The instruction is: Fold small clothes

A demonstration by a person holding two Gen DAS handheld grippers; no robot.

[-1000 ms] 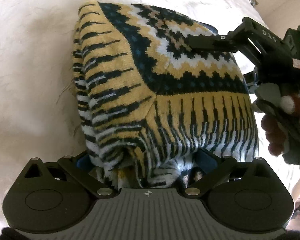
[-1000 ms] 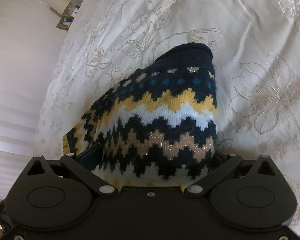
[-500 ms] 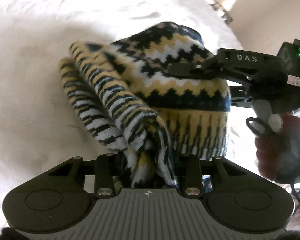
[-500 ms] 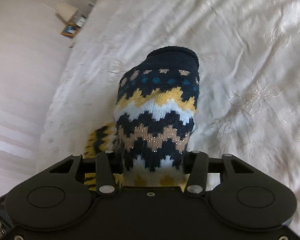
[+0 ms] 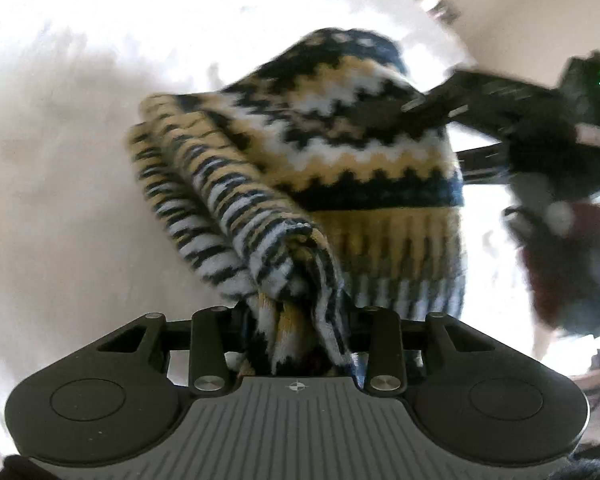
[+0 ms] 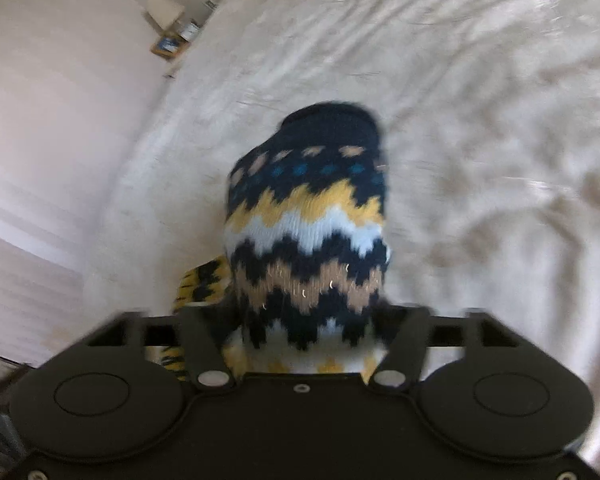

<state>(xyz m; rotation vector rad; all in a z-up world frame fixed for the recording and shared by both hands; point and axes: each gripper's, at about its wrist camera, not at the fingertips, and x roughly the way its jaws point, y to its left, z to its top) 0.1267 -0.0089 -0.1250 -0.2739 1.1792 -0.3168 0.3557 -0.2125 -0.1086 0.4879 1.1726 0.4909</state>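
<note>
Lifted clear of the white bed point(image 6: 480, 128), a patterned knit sweater point(image 5: 332, 184) hangs bunched between two handheld tools. The left gripper point(image 5: 296, 344) pinches its striped hem; the right gripper point(image 6: 304, 344), knit between its opening jaws, may let that side drop. Farther off, the navy collar point(image 6: 332, 128) could sag, undoing the fold.

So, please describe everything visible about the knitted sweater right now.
The knitted sweater is thick wool-like knit, folded into a bundle, with navy, yellow, pale blue and tan zigzag bands, striped parts and a navy ribbed end. It hangs lifted over the white bedspread. The left gripper pinches a bunched striped fold; the right gripper, jaws opening, has the zigzag part between them.
</note>
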